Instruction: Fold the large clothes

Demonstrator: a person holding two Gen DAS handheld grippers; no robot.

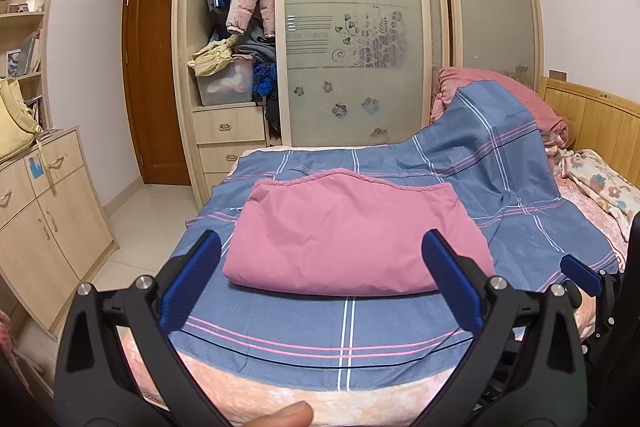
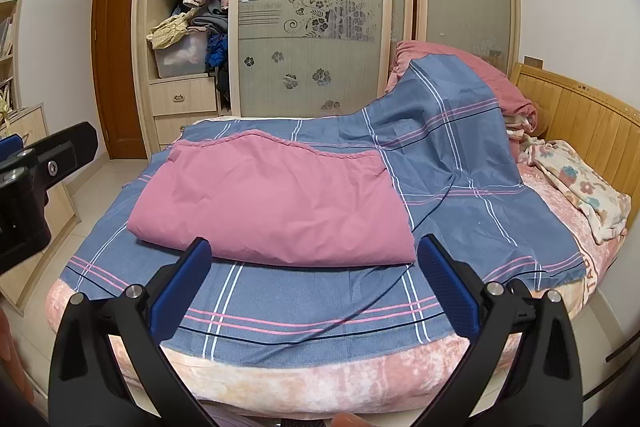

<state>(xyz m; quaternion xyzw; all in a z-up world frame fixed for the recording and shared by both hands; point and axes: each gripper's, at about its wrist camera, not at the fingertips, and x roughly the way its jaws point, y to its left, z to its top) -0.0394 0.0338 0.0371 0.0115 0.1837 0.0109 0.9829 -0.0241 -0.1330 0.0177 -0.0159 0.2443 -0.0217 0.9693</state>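
Lying folded on the plaid sheet (image 1: 344,331), pink garment (image 1: 352,239).

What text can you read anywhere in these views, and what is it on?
"Beautiful life": frosted wardrobe sliding door, top band, partly washed out by glare, so uncertain.
A second frosted line sits mid-door: too faint to read.
Orange letters on the pink mattress edge: folded and partly hidden, unreadable.
The pink folded garment and blue plaid sheet carry no text.
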